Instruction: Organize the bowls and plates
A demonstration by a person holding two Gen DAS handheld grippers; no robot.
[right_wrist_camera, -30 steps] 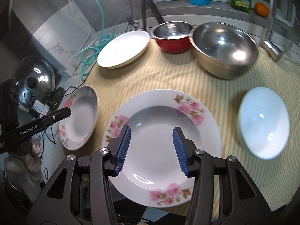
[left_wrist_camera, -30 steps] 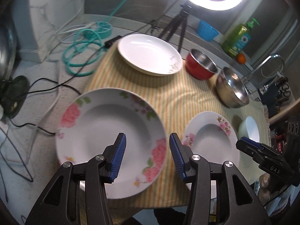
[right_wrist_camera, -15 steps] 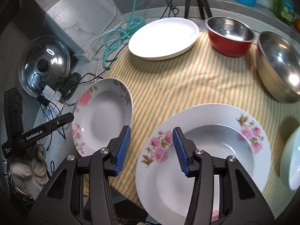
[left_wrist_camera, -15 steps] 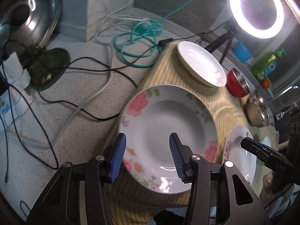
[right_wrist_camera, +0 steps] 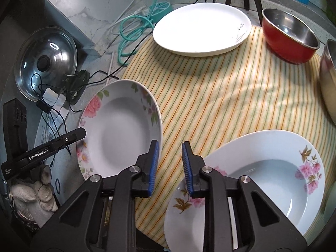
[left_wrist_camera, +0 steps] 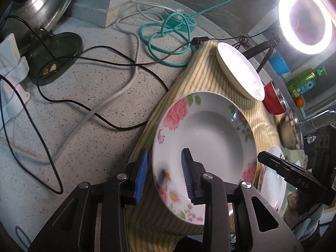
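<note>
A deep plate with large pink flowers (left_wrist_camera: 201, 134) sits at the left edge of the striped cloth (right_wrist_camera: 231, 88); it also shows in the right wrist view (right_wrist_camera: 119, 126). My left gripper (left_wrist_camera: 163, 174) is open and straddles that plate's near-left rim, one blue finger outside, one over the well. My right gripper (right_wrist_camera: 169, 166) is open over the cloth, between the large-flower plate and a second flowered deep plate (right_wrist_camera: 262, 180). A plain white plate (right_wrist_camera: 201, 27), a red bowl (right_wrist_camera: 289, 37) and a steel bowl (left_wrist_camera: 290, 130) stand farther back.
Cables (left_wrist_camera: 94, 109) and a teal coiled cord (left_wrist_camera: 168, 37) lie on the speckled counter left of the cloth. A glass pot lid (right_wrist_camera: 46, 61) leans at far left. A ring light (left_wrist_camera: 306, 19) on a tripod, a blue cup (left_wrist_camera: 279, 63) and a soap bottle (left_wrist_camera: 304, 82) stand behind.
Both grippers swung left. My left gripper moved from over the plate's well to straddle its near-left rim. My right gripper left the second flowered plate and now hangs over the cloth.
</note>
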